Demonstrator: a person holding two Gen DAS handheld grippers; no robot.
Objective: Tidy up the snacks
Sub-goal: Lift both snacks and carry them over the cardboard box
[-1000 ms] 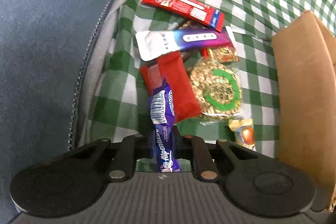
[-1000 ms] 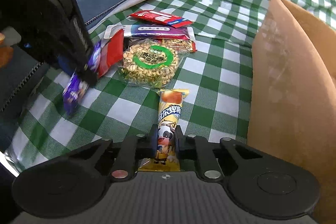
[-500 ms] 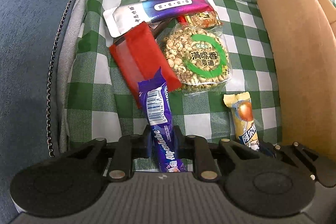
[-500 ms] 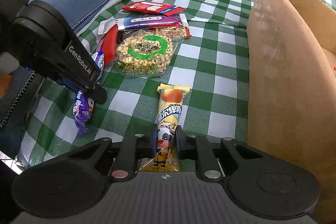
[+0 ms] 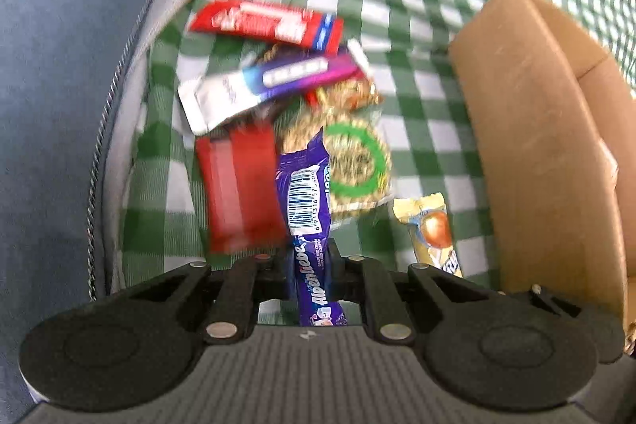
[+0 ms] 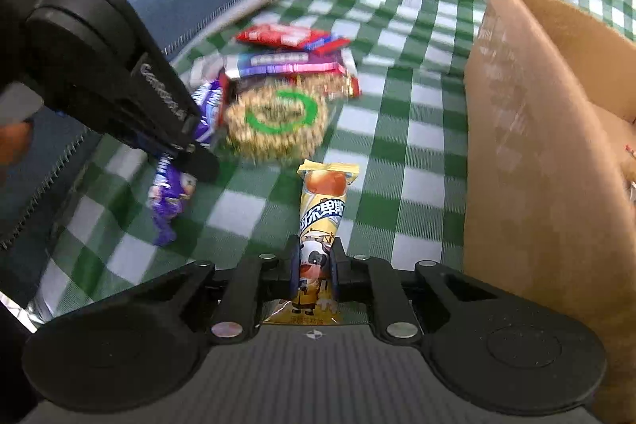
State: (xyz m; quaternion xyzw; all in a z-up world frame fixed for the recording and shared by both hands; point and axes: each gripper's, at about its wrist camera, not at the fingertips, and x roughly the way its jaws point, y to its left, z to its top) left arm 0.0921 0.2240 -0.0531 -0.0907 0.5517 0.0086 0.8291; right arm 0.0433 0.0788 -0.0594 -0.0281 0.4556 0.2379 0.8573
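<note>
A purple candy stick sits between the pads of my left gripper, whose jaws are closing on it. In the right wrist view the same stick hangs tilted from the left gripper above the checked cloth. My right gripper is shut on the lower end of a yellow candy stick with a cow print. The yellow stick also shows in the left wrist view, beside the cardboard box.
Beyond both grippers lies a pile: a round grain snack with a green ring, a red packet, a white-and-purple bar and a long red bar. The open box stands right; a blue cushion lies left.
The left gripper has rolled and shifted a little with the purple stick, which now crosses in front of the round snack. The right gripper keeps its hold on the yellow stick in place.
</note>
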